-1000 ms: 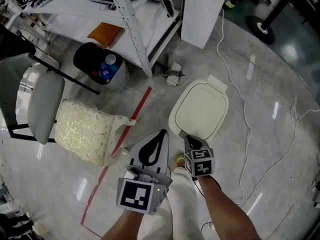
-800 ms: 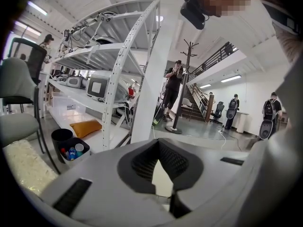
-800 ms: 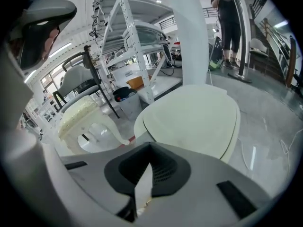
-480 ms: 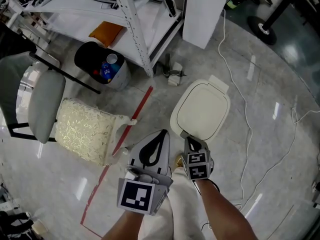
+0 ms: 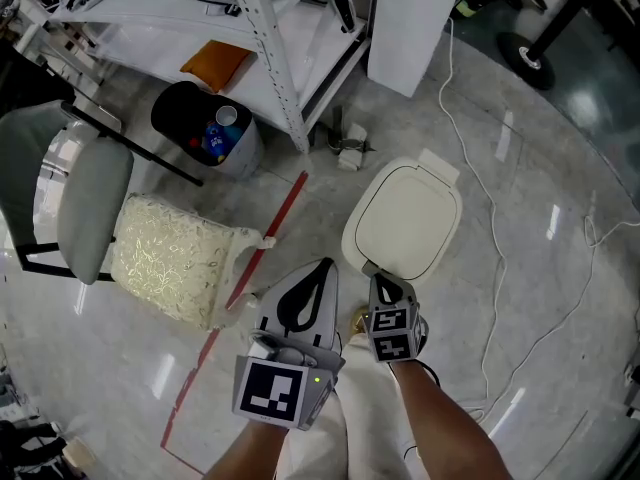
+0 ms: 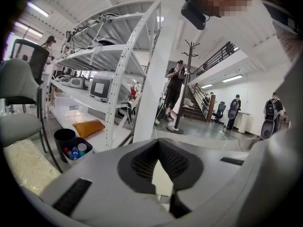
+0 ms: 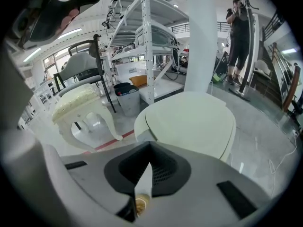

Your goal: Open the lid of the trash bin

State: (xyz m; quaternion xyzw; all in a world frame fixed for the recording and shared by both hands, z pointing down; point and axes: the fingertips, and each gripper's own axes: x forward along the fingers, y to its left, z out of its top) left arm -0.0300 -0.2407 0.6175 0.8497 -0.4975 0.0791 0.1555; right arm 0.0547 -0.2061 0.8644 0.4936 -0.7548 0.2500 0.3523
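The trash bin lid (image 5: 403,220) lies shut and flat on its bin, on the polished floor just ahead of me. It looks like pale moulded plastic: light, stiff and smooth, I'd judge, so pads could slip on it. A tab on the bin's far side reads as the hinge, so I'd hook the lid's near lip. An empty bin might skate on that floor. My right gripper (image 5: 378,280) hovers at the bin's near edge, jaws pressed together on nothing. The left gripper (image 5: 322,266) hangs just left of the bin, jaws likewise closed and empty. A cream padded stool (image 5: 165,258) sits further left of the bin, and a white cable (image 5: 492,230) trails past its right.
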